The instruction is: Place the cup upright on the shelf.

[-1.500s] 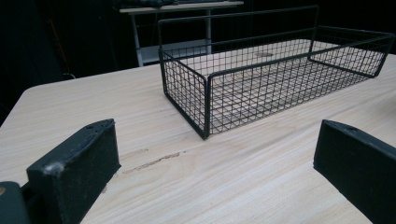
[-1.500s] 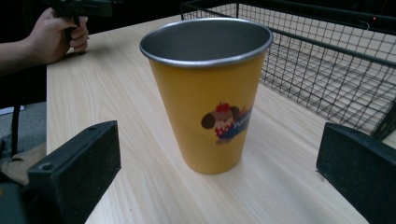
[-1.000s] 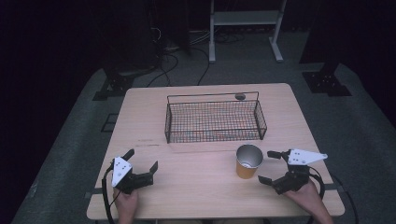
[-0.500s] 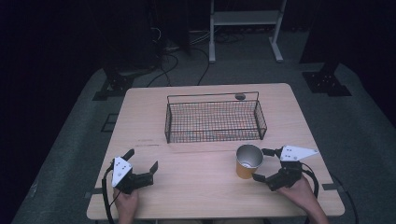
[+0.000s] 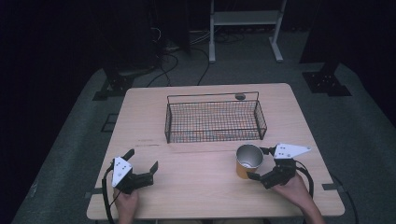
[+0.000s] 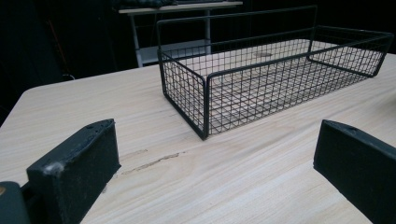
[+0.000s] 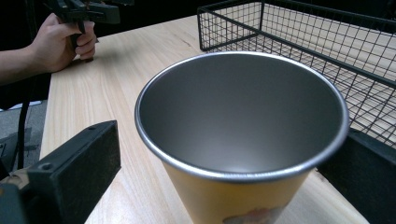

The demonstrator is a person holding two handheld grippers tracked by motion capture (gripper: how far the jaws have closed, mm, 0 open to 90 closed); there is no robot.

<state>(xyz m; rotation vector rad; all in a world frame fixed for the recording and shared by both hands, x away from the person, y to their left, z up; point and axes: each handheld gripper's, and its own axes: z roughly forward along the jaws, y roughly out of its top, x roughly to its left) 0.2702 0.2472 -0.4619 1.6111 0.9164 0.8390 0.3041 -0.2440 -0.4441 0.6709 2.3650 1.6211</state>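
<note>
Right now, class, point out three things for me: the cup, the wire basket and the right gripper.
cup (image 7: pixel 243 126): right gripper view, inner steel wall.
wire basket (image 5: pixel 212 125): high view, mesh floor.
right gripper (image 5: pixel 259 163): high view, midway between its open fingertips, beside the cup.

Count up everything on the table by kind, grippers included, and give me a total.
Wire basket: 1
Metal cup: 1
Grippers: 2, the left gripper and the right gripper
Total: 4

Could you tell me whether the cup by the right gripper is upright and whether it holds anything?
Upright and empty: the cup stands on the table with its mouth up, and its bare metal inside shows.
</note>
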